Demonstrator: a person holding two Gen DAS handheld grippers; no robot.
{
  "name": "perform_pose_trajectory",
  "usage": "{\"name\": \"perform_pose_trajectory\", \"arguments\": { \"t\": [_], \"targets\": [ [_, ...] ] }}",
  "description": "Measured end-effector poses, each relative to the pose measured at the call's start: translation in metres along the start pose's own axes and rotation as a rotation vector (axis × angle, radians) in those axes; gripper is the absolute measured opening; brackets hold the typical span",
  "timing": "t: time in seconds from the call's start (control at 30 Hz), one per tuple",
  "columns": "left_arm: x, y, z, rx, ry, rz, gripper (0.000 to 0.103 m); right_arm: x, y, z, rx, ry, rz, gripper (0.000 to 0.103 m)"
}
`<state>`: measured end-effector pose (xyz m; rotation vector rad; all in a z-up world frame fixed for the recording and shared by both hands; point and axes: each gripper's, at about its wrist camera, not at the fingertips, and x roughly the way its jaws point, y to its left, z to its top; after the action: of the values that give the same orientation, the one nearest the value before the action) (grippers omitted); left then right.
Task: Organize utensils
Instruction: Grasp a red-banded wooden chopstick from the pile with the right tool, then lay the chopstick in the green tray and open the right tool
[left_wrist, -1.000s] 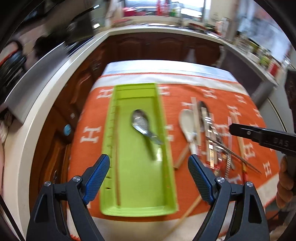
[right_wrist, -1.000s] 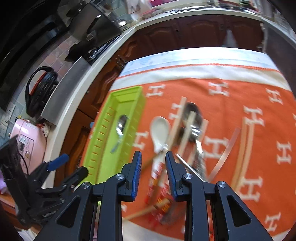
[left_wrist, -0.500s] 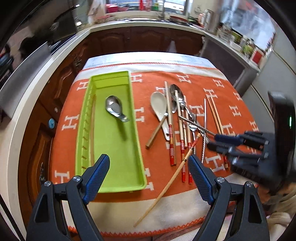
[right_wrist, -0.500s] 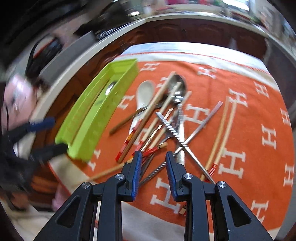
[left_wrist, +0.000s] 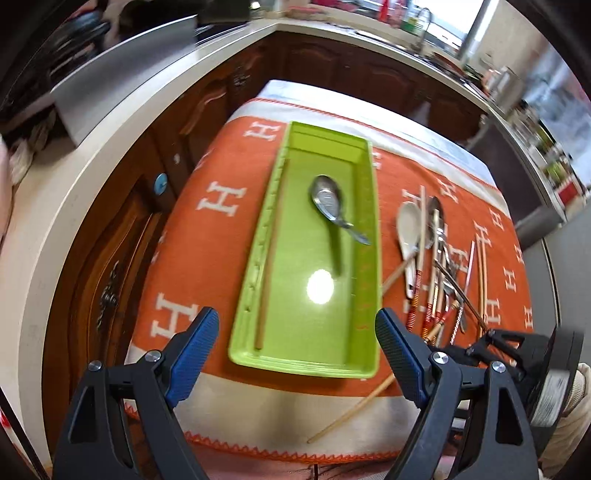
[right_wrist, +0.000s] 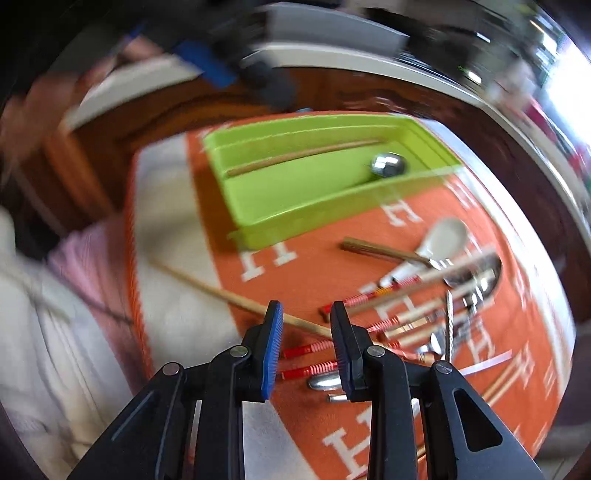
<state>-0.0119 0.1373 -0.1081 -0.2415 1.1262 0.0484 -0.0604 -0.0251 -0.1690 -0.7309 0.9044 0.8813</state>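
If I close my right gripper (right_wrist: 304, 343), narrowly parted and empty, on the heap of utensils (right_wrist: 424, 302), crossed chopsticks may drag neighbours; left gripper (left_wrist: 297, 332) wide apart over the green tray (left_wrist: 364, 371).

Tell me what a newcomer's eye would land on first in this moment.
The lime-green tray on the orange blanket, holding a metal spoon and one wooden chopstick along its left wall. Right of it lies a tangled pile of utensils, with the right gripper poised over its near end.
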Motion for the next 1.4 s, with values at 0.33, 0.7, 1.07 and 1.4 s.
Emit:
{"name": "perform_pose_trajectory", "arguments": {
  "t": [0.33, 0.7, 1.07, 1.4],
  "targets": [
    [0.020, 0.022, 0.004, -0.080, 0.057, -0.010, 0.085, 0.040, 0.025, 0.018, -0.401, 0.111, 0.116, 0.023],
    [0.025, 0.031, 0.009, -0.104, 0.065, -0.006, 0.085, 0.043, 0.025, 0.042, -0.454, 0.140, 0.273, 0.006],
    [0.011, 0.030, 0.019, -0.115, 0.012, -0.007, 0.085, -0.026, 0.012, 0.046, -0.324, -0.048, 0.255, 0.006],
    [-0.024, 0.027, 0.043, -0.074, -0.149, 0.113, 0.085, -0.047, -0.075, 0.070, 0.265, -0.164, 0.221, 0.006]
  ]
}}
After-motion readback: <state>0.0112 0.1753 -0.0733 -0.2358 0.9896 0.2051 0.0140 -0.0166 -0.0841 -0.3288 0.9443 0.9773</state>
